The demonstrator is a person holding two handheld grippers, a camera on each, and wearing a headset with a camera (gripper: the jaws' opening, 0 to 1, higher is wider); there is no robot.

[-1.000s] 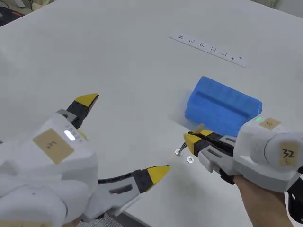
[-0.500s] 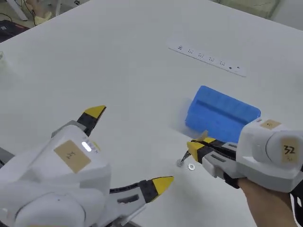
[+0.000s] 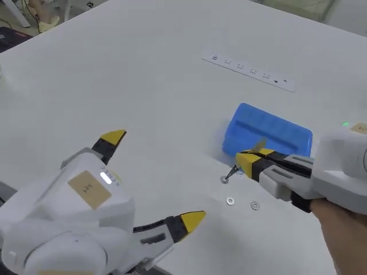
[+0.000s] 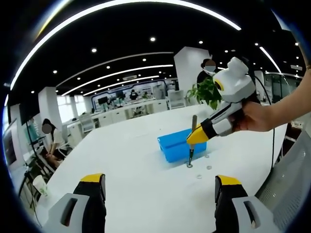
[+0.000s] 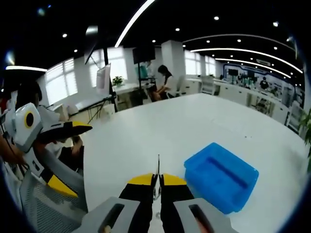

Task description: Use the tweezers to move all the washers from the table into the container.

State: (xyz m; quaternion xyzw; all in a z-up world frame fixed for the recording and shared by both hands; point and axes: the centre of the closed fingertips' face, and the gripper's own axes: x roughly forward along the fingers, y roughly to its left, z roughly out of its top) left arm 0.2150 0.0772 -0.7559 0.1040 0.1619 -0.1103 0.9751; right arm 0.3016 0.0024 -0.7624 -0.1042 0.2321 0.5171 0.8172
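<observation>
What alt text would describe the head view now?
The right tool, shut on tweezers, points their tips at a washer on the white table beside a blue container. Two more washers lie nearby, and the left tool hangs open at lower left.

The container (image 3: 268, 136) was set on the table (image 3: 143, 86), with a power strip (image 3: 248, 72) laid well behind it. Just before the container's near left corner, the tweezers (image 3: 232, 172) were held in the right gripper (image 3: 252, 157), tip down at a washer (image 3: 224, 180) on the table. Two more washers (image 3: 230, 201) were placed nearer the person, side by side but apart. The left gripper (image 3: 153, 177) was held well to the left, above the table's near edge.
</observation>
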